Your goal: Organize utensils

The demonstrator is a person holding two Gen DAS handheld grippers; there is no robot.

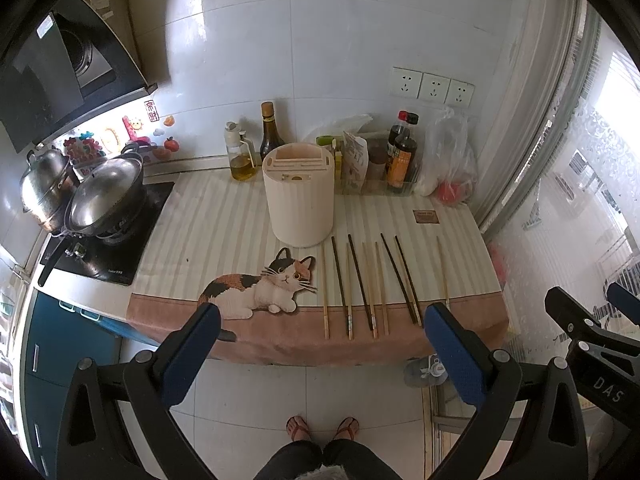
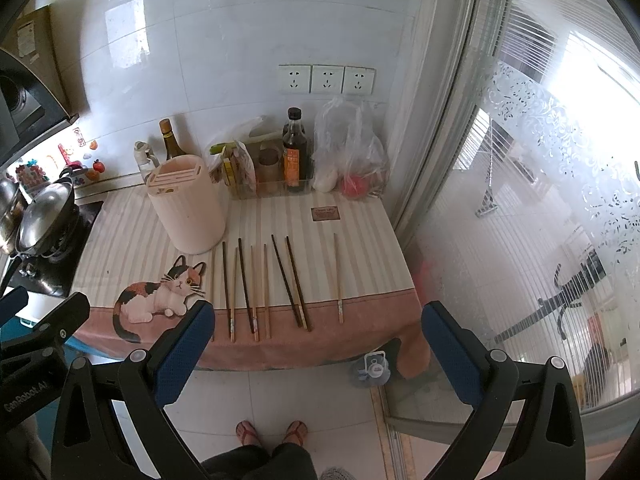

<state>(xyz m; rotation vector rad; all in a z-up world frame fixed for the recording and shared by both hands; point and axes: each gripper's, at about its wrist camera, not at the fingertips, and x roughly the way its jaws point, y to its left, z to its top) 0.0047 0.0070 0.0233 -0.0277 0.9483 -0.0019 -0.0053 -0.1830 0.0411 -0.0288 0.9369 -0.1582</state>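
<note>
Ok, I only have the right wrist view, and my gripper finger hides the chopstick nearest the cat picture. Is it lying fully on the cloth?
Observer: Yes. The pale chopstick lies whole on the cloth, just right of the cat picture, apart from its neighbour.
Operator: Is the left gripper open?
Observer: Yes, the left gripper has its fingers wide apart and holds nothing.
Operator: What's the white cap behind the holder?
Observer: A clear oil bottle, with yellow oil in its lower part, left of the dark bottle.
</note>
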